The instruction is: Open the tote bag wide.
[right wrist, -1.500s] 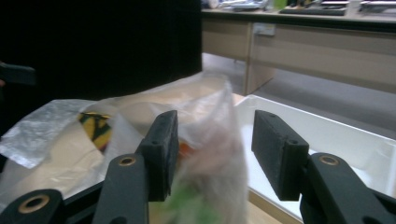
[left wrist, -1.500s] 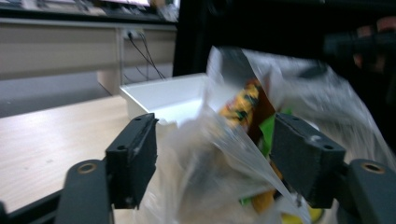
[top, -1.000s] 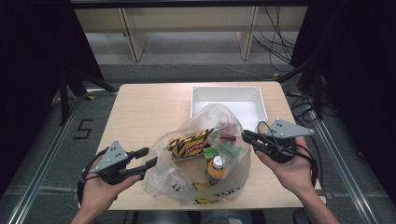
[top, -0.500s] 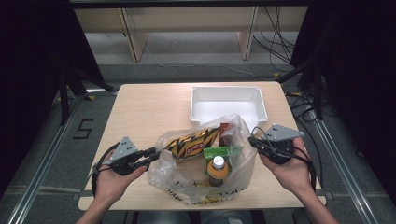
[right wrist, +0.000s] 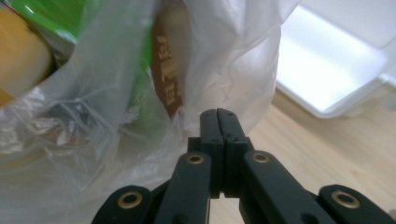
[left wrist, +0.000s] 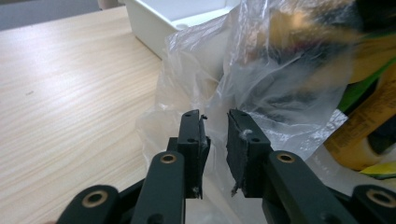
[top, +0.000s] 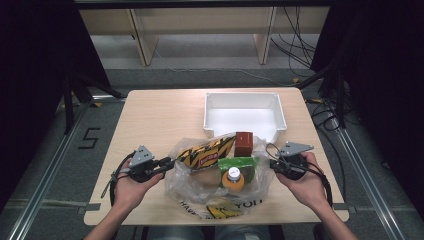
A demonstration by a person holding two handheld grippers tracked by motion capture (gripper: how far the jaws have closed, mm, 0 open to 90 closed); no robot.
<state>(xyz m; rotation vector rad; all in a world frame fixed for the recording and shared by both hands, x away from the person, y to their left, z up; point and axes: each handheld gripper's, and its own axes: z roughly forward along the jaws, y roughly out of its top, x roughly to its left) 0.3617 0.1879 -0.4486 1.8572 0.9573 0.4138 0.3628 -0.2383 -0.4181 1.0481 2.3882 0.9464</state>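
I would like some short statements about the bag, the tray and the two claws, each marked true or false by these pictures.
1. The white tray holds the orange-capped bottle. False: the tray is empty; the bottle lies inside the clear plastic bag.
2. The left claw is open. True: a gap shows between its jaws, with the bag just ahead.
3. The right claw is wide open. False: its jaws are pressed together beside the bag.
4. A yellow and black snack packet lies in the bag. True.
5. The brown box stands on the floor. False: it is at the bag's far edge, next to the tray.
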